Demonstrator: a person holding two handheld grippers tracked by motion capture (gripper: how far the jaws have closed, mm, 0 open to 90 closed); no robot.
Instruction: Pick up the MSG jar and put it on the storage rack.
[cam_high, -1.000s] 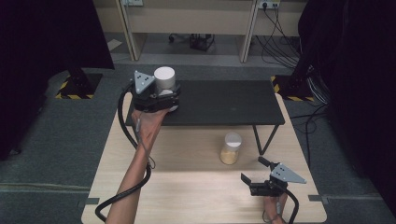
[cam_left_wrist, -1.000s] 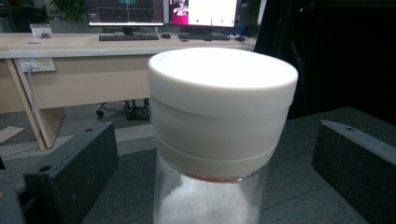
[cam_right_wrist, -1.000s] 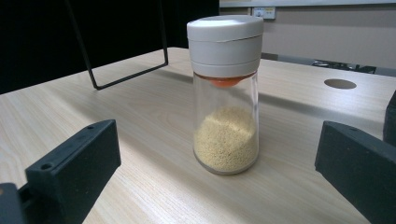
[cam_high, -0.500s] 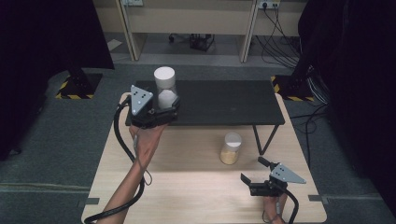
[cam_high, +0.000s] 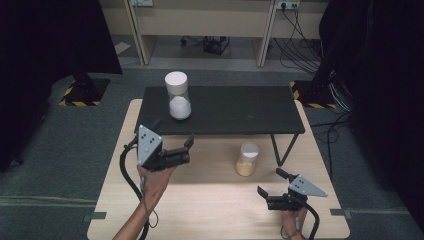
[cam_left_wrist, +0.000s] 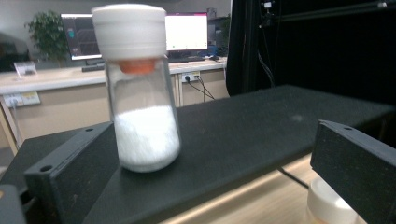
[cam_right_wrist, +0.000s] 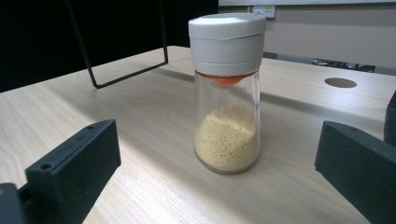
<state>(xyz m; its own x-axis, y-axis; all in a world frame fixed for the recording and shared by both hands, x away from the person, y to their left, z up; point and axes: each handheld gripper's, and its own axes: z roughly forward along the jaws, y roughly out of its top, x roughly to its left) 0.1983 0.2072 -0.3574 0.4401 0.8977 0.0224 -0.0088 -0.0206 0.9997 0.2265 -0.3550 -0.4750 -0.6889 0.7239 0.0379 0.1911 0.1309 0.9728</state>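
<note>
Left claw (cam_high: 188, 148): released, empty, just short of the black shelf (cam_high: 250, 107).
White jar (cam_high: 178, 95): upright on that shelf.
Right claw (cam_high: 270, 182): released, empty.
Yellow jar (cam_high: 247, 158): upright on tabletop (cam_high: 210, 200).

No legible text, labels, brands or numbers on anything in view.

Bare light wooden tabletop (cam_high: 210, 200) between the two grippers, nothing in the way there. The black raised shelf (cam_high: 240, 107) spans the far half, its thin metal leg (cam_high: 277, 150) just beside the white-capped glass shaker of tan granules (cam_high: 247, 158). On the shelf, the white-capped glass shaker of white powder (cam_high: 177, 97) stands near the left end; rest of the top is open.
</note>
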